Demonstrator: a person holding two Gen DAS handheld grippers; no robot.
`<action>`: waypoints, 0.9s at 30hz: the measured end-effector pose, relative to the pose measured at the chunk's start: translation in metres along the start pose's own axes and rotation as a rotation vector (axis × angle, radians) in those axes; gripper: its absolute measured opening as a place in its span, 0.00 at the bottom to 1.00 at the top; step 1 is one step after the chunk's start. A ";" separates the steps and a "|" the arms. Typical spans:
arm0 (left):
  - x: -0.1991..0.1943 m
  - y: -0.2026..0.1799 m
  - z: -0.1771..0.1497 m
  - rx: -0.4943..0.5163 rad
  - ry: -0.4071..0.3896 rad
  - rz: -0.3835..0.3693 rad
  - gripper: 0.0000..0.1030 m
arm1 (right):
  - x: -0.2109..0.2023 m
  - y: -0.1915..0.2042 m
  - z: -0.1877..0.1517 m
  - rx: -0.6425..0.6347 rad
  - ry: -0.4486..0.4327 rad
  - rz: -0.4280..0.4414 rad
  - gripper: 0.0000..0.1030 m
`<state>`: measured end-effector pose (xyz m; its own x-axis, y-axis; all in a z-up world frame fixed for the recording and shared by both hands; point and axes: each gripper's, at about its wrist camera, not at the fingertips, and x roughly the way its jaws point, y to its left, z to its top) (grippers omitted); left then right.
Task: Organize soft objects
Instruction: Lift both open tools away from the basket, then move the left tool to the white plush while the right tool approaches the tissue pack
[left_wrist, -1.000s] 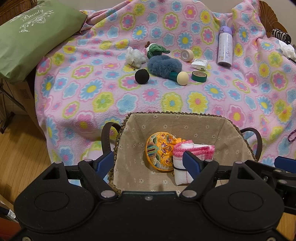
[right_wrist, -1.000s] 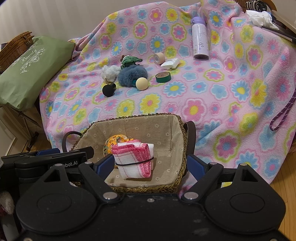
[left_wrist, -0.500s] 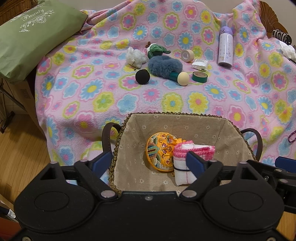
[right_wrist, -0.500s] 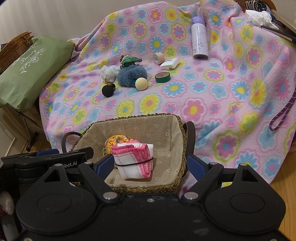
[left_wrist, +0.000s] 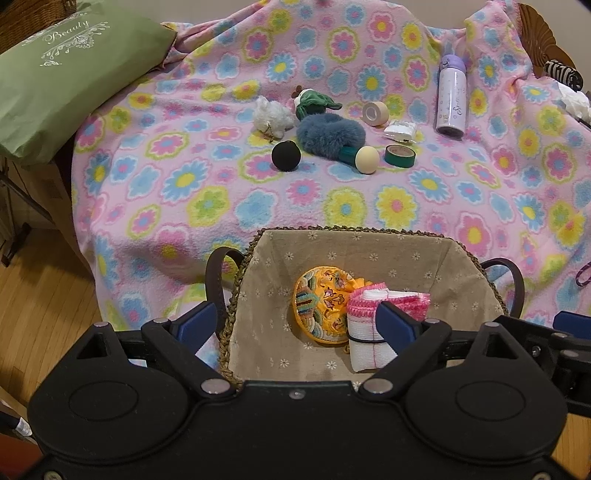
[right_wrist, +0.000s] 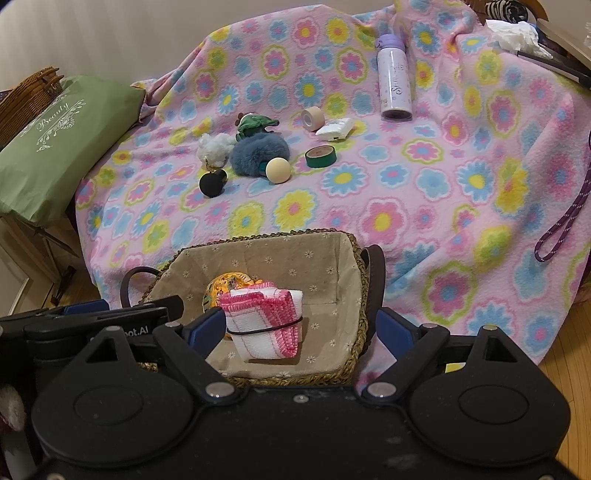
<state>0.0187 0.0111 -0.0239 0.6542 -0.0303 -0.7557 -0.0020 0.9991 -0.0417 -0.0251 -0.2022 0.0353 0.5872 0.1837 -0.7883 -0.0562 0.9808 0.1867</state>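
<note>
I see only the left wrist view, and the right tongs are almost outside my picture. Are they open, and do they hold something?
Observer: The right tongs are open and have just been opening. They grip nothing; the towel bundle lies in the basket, showing between them.
Operator: Is the black ball only a ball?
Observer: No. In the right wrist view, the black ball seems to have a short stem.
</note>
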 end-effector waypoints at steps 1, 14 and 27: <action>0.000 0.000 0.000 0.000 0.001 0.000 0.87 | 0.000 0.000 0.000 0.002 0.000 -0.001 0.87; -0.001 0.002 0.010 -0.002 -0.026 0.000 0.92 | 0.000 -0.003 0.014 -0.010 -0.065 -0.070 1.00; 0.018 0.018 0.059 0.002 -0.098 0.043 0.93 | 0.007 -0.015 0.061 0.062 -0.294 -0.143 1.00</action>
<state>0.0753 0.0301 -0.0001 0.7245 0.0159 -0.6891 -0.0302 0.9995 -0.0086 0.0289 -0.2197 0.0626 0.7938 0.0092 -0.6081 0.0872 0.9879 0.1287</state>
